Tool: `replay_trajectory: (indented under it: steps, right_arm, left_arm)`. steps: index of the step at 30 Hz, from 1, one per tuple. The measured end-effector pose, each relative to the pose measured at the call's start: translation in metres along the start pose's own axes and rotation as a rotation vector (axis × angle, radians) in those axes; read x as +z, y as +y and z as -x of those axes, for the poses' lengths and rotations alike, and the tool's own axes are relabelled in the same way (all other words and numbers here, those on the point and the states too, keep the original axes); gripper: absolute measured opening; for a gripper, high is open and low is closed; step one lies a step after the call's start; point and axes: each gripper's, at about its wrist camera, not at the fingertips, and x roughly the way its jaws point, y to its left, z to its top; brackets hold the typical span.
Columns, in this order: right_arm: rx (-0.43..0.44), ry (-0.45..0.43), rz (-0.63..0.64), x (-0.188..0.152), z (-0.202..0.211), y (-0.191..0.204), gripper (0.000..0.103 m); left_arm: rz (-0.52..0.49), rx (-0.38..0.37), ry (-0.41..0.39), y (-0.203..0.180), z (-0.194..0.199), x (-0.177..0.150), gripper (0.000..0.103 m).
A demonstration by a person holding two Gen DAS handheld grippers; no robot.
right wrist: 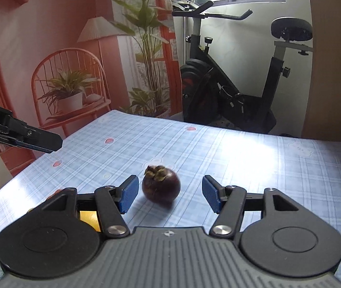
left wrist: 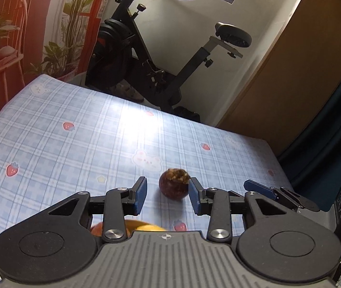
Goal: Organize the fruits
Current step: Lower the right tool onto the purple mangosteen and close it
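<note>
Both my claws apart, left claw [left wrist: 168, 198] and right claw [right wrist: 170, 196] bracketing mangosteen [right wrist: 161, 186] on table [right wrist: 254, 158]; round fruit may roll off

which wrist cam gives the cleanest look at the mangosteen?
Right wrist. The mangosteen sits whole and large between the open right gripper fingers, calyx and body both visible, only slightly blurred. In the left wrist view the mangosteen is smaller, and its right edge sits against the left gripper finger.

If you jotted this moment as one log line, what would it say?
mangosteen: loose on checked tablecloth | right gripper: open, fruit between pads | left gripper: open, empty | yellow fruit: mostly hidden
</note>
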Motion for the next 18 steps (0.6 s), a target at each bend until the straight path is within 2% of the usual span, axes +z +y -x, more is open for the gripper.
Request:
replay_trajectory:
  steps: [6,10,13,18]
  right_arm:
    - [0.041,-0.021,0.064,0.007,-0.033,-0.01,0.071]
    - [0.081,0.026,0.115,-0.001,-0.057,-0.007,0.071]
    - [0.138,0.039,0.092,-0.007,-0.068,-0.009,0.072]
    - [0.158,0.087,0.09,-0.018,-0.09,-0.009,0.072]
  left_arm:
    - [-0.036,0.041,0.002,-0.003,-0.029,0.019,0.048]
    - [-0.062,0.043,0.036,-0.004,-0.051,0.023,0.048]
    - [-0.043,0.022,0.08,-0.001,-0.067,0.026,0.049]
    - [-0.03,0.004,0.138,-0.003,-0.097,0.029,0.053]
